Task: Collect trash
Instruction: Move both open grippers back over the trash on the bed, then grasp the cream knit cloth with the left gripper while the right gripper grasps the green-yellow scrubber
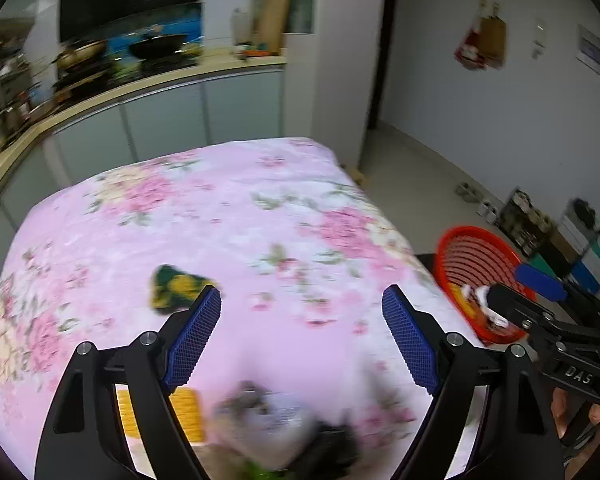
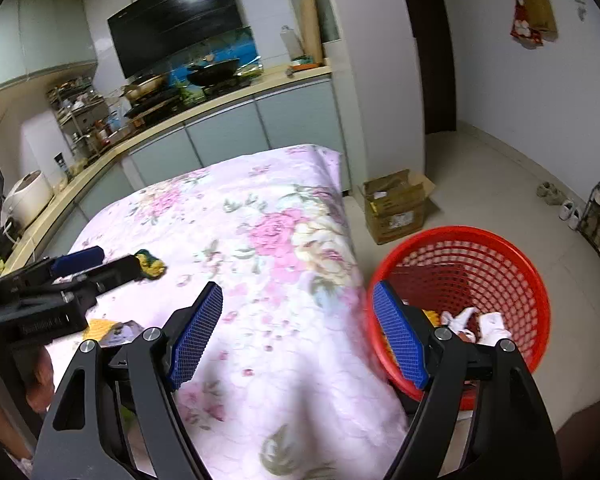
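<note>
Blurring near wrappers (image 1: 260, 412), basket (image 2: 512, 264) contents half hidden

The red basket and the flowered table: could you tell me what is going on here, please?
A person holding two grippers is clearing trash. The left gripper and right gripper are both open and empty. The red basket already holds some scraps; a green-yellow wrapper and other litter remain on the flowered tablecloth.
</note>
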{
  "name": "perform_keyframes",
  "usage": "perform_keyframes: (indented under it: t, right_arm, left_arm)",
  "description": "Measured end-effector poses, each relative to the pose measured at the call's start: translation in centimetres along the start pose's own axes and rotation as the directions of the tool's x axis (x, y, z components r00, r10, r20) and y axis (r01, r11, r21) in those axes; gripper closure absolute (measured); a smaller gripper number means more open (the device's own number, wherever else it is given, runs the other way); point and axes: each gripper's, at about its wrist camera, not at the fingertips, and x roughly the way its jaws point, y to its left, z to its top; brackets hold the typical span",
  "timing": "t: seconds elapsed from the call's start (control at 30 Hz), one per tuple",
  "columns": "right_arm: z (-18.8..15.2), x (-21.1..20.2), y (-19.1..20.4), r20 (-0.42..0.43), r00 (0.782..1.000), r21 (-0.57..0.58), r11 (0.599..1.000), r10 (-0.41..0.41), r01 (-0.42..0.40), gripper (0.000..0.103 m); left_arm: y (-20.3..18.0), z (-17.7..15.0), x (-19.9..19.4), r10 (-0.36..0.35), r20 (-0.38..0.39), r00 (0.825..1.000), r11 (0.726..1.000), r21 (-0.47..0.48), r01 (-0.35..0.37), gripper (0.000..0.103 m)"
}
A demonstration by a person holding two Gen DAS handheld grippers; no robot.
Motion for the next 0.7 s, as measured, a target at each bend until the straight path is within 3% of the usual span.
perform_keyframes:
  t: [0.3,0.4,0.57,0.7]
  right_arm:
    - [0.2,0.6,1.1,-0.012,1.000,-0.010,1.000,0.010,-0.010,0.028]
    - [0.1,0.8,1.1,-0.019,1.000,-0.009,1.000,0.012,-0.012,0.028]
    - [0.0,1.5,1.1,-0.036,0.999,-0.003,1.000,0.020,-0.020,0.027]
    - [0.1,1.9,1.8,-0.042,0.999,-0.015,0.999,0.033,-0.034,0.027]
  left_arm:
    - [8.2,-0.3,-2.5,0.159,0.021,0.987,0.984,-0.089,-0.157,0.023]
    - [9.9,-1.2,-3.1,0.177,0.011,0.984,0.979,-0.103,-0.175,0.023]
    - [10.4,-4.0,-3.5,0.157,-0.027,0.987,0.984,-0.083,-0.159,0.023]
    - [9.4,-6.4,-3.3,0.094,-0.062,0.994,0.994,-0.044,-0.097,0.023]
